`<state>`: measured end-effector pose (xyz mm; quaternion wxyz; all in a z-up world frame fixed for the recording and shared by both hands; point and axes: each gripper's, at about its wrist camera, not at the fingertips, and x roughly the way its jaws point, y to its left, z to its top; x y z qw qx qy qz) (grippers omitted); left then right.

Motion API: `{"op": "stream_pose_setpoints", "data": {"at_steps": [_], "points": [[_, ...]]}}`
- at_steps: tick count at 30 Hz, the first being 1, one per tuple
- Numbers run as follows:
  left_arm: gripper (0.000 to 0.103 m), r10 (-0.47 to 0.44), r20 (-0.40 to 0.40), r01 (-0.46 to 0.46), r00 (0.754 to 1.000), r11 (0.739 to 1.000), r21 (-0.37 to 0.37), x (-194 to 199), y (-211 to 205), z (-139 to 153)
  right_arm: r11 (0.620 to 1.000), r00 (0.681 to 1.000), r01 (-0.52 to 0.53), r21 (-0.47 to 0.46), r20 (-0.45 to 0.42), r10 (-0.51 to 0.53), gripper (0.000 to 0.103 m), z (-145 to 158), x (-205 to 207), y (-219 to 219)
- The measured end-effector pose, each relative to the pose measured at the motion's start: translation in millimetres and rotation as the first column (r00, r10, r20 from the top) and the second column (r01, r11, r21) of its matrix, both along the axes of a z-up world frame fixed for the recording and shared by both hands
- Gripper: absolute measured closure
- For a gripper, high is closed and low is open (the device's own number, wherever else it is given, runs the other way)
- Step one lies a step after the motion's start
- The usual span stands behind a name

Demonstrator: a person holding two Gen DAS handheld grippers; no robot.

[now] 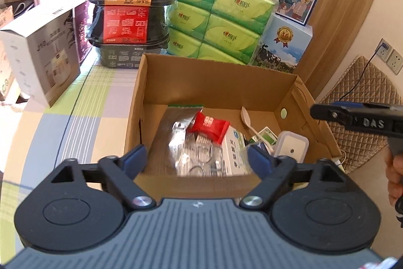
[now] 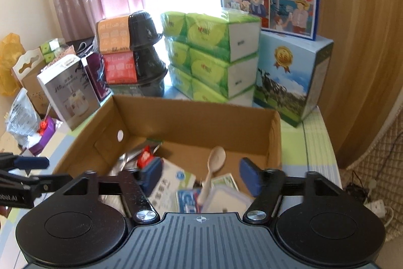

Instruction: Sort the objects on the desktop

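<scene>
Over the near edge of the cardboard box (image 1: 216,82), as seen from the left wrist, the left gripper (image 1: 197,160) is held wide open with nothing between its blue pads (image 1: 134,159). Box sits on a checked cloth covering the bench (image 1: 83,112). Inside the box are seen: a red packet (image 1: 210,126) lying on a clear plastic bag (image 1: 191,148), a white medicine box (image 1: 233,153) just beside it, a pale spoon (image 1: 248,119) nearer the far right corner, and a white lidded container (image 1: 292,146) against the right wall. Behind the box are stacked black food trays (image 1: 131,14) with orange and red sleeves, green tissue packs (image 1: 216,19), and a blue milk carton box (image 1: 284,44). A white product box (image 1: 42,52) stands at the left. The right gripper (image 1: 357,119) is seen at the right edge, beyond the box's right wall; its opening cannot be told from this view.

From the right wrist view, the right gripper (image 2: 201,174) is shown wide open and empty, above the near part of the same cardboard box (image 2: 196,122). Below it are the spoon (image 2: 212,172), the white medicine box (image 2: 171,189), the container (image 2: 226,199) and the red packet (image 2: 144,158), all blurred. The left gripper (image 2: 25,173) is visible at the left edge. Tissue packs (image 2: 211,54), food trays (image 2: 133,52) and milk carton box (image 2: 289,77) are lined up behind.
</scene>
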<state>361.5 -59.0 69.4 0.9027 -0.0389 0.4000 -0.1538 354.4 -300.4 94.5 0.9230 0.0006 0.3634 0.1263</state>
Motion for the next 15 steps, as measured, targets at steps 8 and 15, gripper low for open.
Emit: {"op": "stream_pose_setpoints", "data": {"at_steps": [8,15], "points": [[0.001,0.045,0.047,-0.048,0.998,0.997,0.052,-47,0,22,0.999,0.999,0.015,-0.032,-0.028,-0.016,0.007,14,-53,-5],[0.001,0.081,0.037,-0.084,0.996,0.992,0.093,-90,-2,37,0.998,0.999,0.021,-0.054,-0.033,-0.023,0.002,34,-104,-3]]}}
